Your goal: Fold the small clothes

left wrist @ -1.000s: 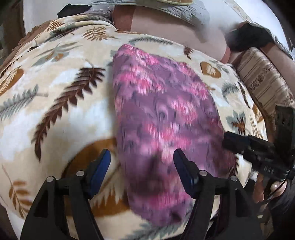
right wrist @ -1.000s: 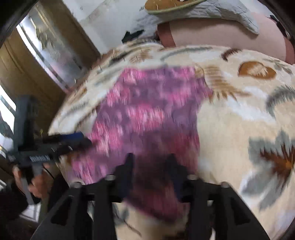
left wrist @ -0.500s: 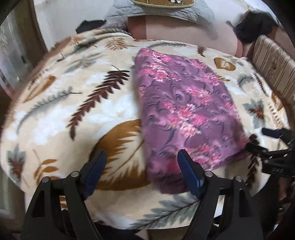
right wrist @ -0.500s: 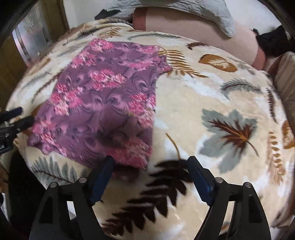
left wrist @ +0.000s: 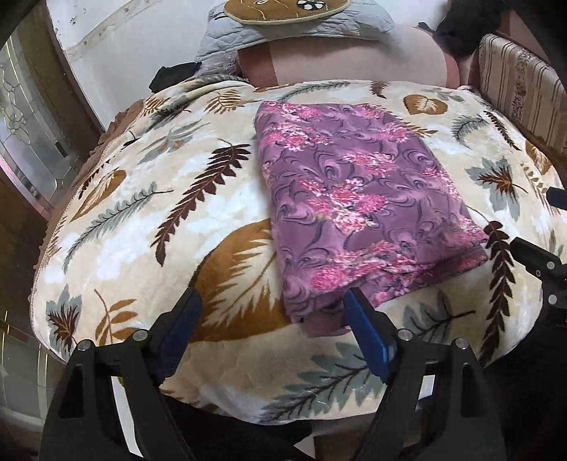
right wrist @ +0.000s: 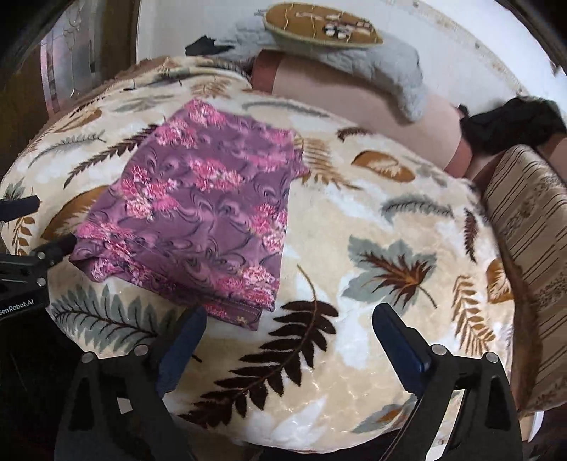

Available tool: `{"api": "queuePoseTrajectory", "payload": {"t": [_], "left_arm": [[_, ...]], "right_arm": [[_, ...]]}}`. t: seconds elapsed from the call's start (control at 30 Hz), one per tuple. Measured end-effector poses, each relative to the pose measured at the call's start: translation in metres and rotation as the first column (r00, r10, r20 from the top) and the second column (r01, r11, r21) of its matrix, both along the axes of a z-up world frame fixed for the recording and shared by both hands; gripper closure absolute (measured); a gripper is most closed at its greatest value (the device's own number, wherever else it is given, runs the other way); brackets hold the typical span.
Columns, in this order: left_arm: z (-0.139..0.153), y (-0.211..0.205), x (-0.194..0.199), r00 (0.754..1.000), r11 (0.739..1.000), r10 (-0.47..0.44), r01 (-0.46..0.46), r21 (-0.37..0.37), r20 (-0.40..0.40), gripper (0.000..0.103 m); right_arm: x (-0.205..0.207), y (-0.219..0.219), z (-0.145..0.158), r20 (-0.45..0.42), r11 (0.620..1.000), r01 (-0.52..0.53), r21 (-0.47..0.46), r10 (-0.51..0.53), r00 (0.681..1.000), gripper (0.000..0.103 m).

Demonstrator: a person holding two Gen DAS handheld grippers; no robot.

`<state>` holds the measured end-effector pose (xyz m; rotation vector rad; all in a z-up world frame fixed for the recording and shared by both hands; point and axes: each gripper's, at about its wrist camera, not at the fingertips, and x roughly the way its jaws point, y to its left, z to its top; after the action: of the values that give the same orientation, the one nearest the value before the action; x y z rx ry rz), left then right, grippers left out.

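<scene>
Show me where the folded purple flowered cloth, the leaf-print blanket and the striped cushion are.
Folded purple flowered cloth (left wrist: 358, 209): left wrist view, middle of its top layer.
Cream leaf-print plush blanket (right wrist: 372, 220): right wrist view, bare patch right of the cloth.
Beige striped cushion (right wrist: 531, 234): right wrist view, its upper face.

The black bundle of cloth (left wrist: 464, 28) is cut off by the left wrist view's top edge; the striped beige cushion (right wrist: 531, 248) runs past the right wrist view's edge.
</scene>
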<state>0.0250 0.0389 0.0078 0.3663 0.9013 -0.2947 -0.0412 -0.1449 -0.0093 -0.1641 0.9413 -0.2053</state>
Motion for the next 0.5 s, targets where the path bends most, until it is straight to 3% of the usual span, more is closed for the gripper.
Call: {"api": "queuePoseTrajectory", "payload": {"t": [0.5], "left_arm": [[0.007,-0.016,-0.022,0.997,0.998,-0.058,0.056,-0.040,-0.042,0.021]], "right_arm": [[-0.030,-0.024,0.011,0.069,0.996,0.044,0.080,-0.050,0.996,0.007]]}}
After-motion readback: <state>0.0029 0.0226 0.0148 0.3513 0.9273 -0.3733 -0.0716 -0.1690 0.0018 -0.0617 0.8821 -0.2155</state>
